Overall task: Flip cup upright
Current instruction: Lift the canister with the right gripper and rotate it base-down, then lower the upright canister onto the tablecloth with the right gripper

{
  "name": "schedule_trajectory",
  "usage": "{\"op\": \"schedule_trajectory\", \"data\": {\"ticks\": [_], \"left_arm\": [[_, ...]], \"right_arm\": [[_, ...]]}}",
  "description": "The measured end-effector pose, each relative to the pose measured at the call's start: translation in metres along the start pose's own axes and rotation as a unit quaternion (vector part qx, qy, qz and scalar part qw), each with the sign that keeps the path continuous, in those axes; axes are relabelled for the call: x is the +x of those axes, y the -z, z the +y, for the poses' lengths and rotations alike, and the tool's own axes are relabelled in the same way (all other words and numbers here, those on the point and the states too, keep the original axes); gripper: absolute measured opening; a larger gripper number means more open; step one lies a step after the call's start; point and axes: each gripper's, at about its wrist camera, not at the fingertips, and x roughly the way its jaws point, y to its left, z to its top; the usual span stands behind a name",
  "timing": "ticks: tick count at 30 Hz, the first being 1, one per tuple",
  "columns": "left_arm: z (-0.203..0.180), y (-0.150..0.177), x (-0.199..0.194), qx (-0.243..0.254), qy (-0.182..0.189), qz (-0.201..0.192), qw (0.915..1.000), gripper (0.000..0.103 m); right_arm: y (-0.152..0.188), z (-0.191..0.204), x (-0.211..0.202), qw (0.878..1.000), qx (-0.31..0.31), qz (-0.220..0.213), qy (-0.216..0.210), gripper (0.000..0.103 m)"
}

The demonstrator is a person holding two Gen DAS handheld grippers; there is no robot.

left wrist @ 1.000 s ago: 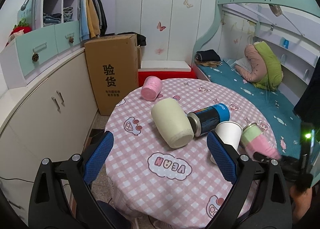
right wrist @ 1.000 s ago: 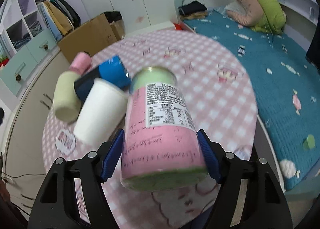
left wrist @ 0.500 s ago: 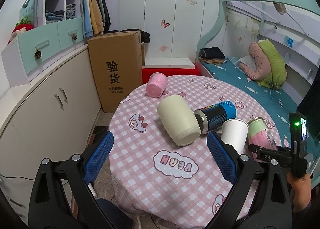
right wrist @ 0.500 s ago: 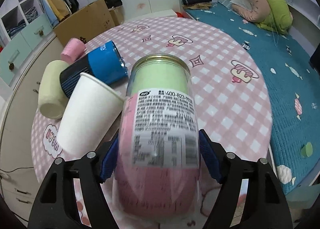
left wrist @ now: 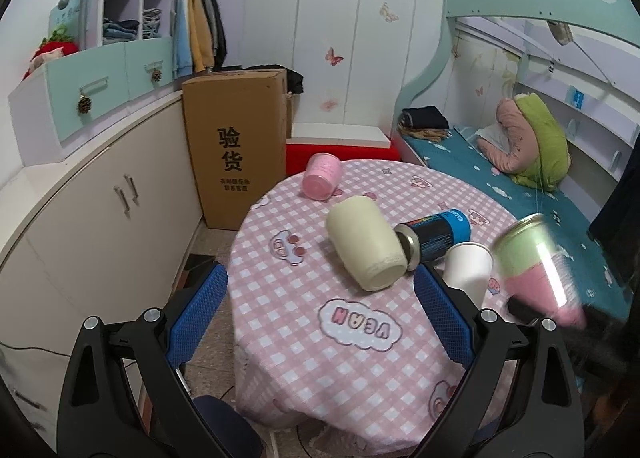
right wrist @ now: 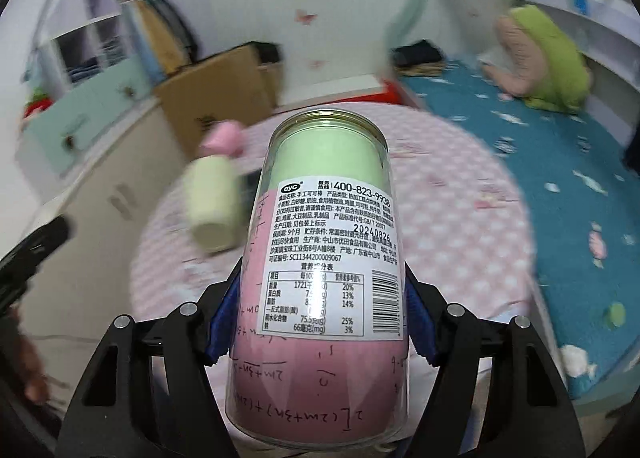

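Note:
My right gripper [right wrist: 322,318] is shut on a clear pink-and-green cup [right wrist: 324,258] with a white label, held tilted above the round table [right wrist: 460,194]. The same cup [left wrist: 536,262] shows blurred at the right in the left wrist view, off the table top. My left gripper [left wrist: 322,314] is open and empty at the table's near edge. On the pink checked tablecloth [left wrist: 320,338] lie a cream cup [left wrist: 366,242], a dark-and-blue can [left wrist: 438,234], a white paper cup [left wrist: 466,270] and a small pink cup [left wrist: 322,176], all on their sides.
A cardboard box [left wrist: 236,146] and white cabinets [left wrist: 100,218] stand left of the table. A bunk bed with a teal mattress [left wrist: 500,186] is on the right. The table drops off at its front edge, with tiled floor below.
My right gripper has lifted the pink-and-green cup off the table and is tilting it up; the right view is blurred with motion. My left gripper has drawn back a little.

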Motion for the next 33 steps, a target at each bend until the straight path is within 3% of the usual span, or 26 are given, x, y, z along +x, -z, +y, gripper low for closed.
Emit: {"op": "schedule_trajectory", "data": {"ticks": [5,13,19,26,30,33], "left_arm": [[0.022,0.002,-0.013,-0.015,-0.016,-0.006,0.9997,0.095],[0.028,0.010,-0.007,-0.019,-0.018,0.007,0.9996,0.095],[0.017,0.012,0.001,-0.011,-0.014,0.022,0.9996,0.095],[0.008,0.013,-0.005,-0.011,-0.010,0.023,0.9996,0.095],[-0.002,0.017,0.000,-0.018,0.000,0.038,0.9991,0.095],[-0.018,0.021,0.010,-0.019,0.016,0.059,0.9980,0.095]], "right_arm": [[0.018,0.037,0.038,0.998,0.008,0.043,-0.048,0.067],[0.030,0.053,0.076,0.996,0.011,0.084,-0.027,0.067],[0.033,0.051,0.078,0.997,0.008,0.075,-0.026,0.071],[0.030,0.050,0.040,0.999,-0.009,0.039,-0.015,0.083],[0.026,0.045,0.008,1.000,-0.027,0.006,0.003,0.084],[0.024,0.035,-0.012,0.998,-0.040,-0.023,0.041,0.086]]}}
